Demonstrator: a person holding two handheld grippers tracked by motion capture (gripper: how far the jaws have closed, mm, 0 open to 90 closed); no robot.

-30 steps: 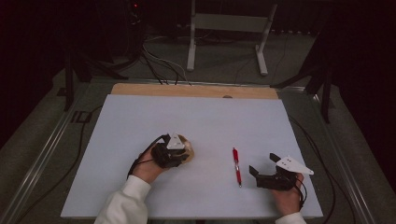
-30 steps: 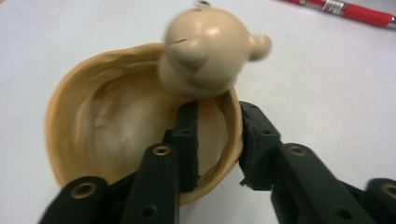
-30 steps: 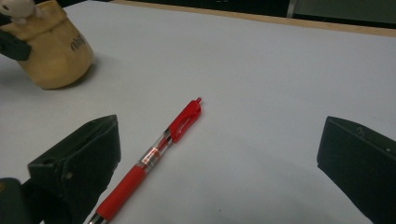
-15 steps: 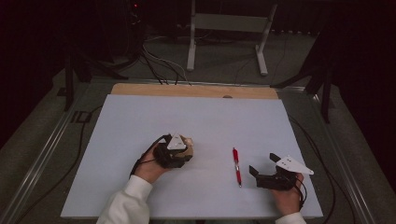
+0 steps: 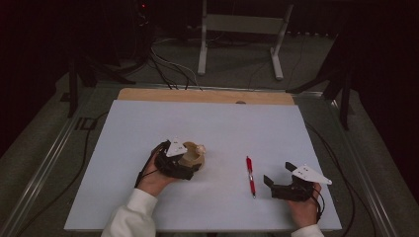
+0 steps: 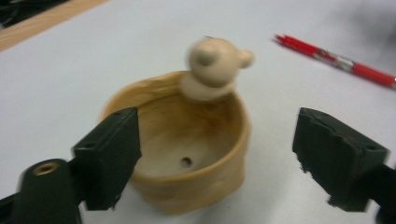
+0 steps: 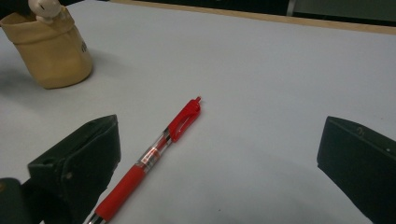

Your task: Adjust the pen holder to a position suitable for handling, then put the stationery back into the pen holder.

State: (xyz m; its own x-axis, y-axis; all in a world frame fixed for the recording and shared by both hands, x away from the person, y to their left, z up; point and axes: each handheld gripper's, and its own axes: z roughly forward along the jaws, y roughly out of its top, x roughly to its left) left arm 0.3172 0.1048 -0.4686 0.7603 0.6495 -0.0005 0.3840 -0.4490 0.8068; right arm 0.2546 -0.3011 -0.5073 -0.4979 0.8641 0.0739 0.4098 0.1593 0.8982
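While the white table carries few things, the left gripper stands over a small wooden pot near the middle of the sheet, a little to the left. In the left gripper view its two black jaws are spread wide, one on each side of the wooden pot, and neither jaw presses the wall. The pot is round, light brown, with a small hole in its bottom, and a pale figure with a round head sits on its far rim. A red pen lies flat on the table to the right of the pot, well apart from it. The right gripper rests just beside the pen, near the front edge, held by the person's right hand. In the right gripper view its jaws are also wide apart, with nothing between them but the red pen lying close to one jaw.
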